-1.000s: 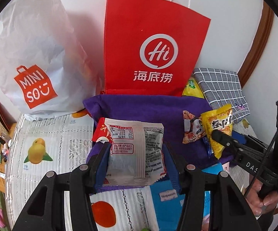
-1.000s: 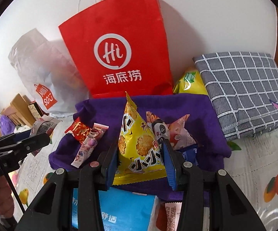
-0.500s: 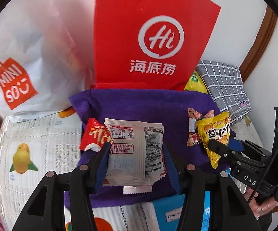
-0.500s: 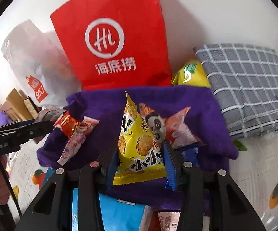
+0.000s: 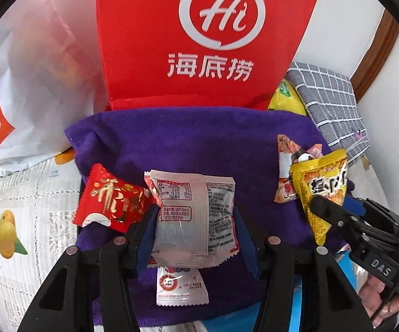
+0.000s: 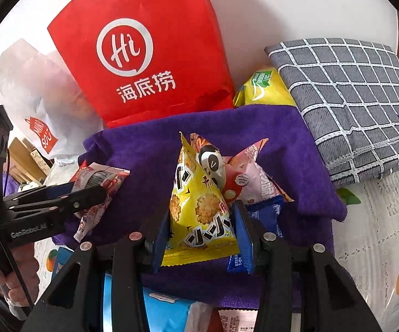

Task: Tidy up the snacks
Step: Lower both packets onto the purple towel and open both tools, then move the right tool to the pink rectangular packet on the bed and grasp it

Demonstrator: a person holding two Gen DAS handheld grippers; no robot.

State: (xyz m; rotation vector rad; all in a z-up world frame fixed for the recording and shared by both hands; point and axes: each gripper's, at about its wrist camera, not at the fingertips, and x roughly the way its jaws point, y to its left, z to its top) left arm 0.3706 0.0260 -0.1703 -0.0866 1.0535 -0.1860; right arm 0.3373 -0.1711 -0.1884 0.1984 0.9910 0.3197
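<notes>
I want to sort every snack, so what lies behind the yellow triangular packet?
Behind the yellow triangular packet a panda packet and a pink packet show on the purple cloth; their lower parts are covered.

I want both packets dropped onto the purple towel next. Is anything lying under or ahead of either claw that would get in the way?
Partly. Ahead of the left claw holding the white packet, the purple towel is bare; a red packet lies beside. The right claw's yellow triangular packet has a panda packet directly behind.
</notes>
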